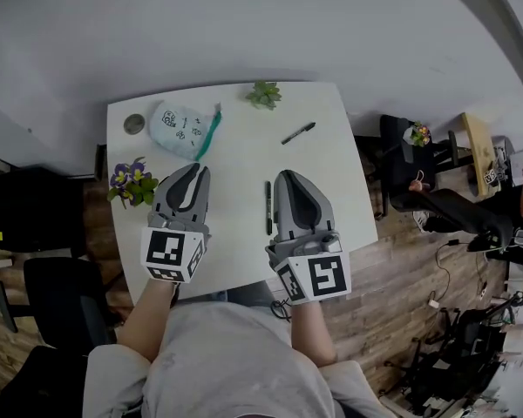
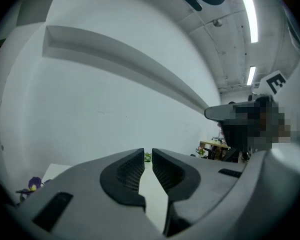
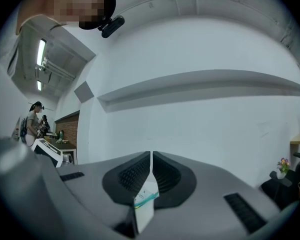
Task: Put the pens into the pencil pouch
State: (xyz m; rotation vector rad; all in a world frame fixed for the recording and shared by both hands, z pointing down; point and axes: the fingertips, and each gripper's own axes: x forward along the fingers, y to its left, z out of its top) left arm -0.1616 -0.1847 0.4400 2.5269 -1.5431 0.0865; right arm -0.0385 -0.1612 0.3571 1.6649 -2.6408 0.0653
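Head view: L gripper [image 1: 194,169] & R gripper [image 1: 288,175] both clenched, empty; I'd open R, line jaws across nearest pen [image 1: 268,207], pinch mid-barrel; L to steady pouch [image 1: 181,129].

Bright ceiling strip lights [image 2: 251,19] — soft shadows, fisheye-bent edges.

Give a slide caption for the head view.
Left gripper and right gripper shut, near two pens and a pencil pouch on a table.

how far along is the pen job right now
Done: nothing; the far black pen and near black pen lie on the white table, outside the pale blue fabric pouch. In hand: nothing; left gripper and right gripper are shut, empty. Left: both pens.
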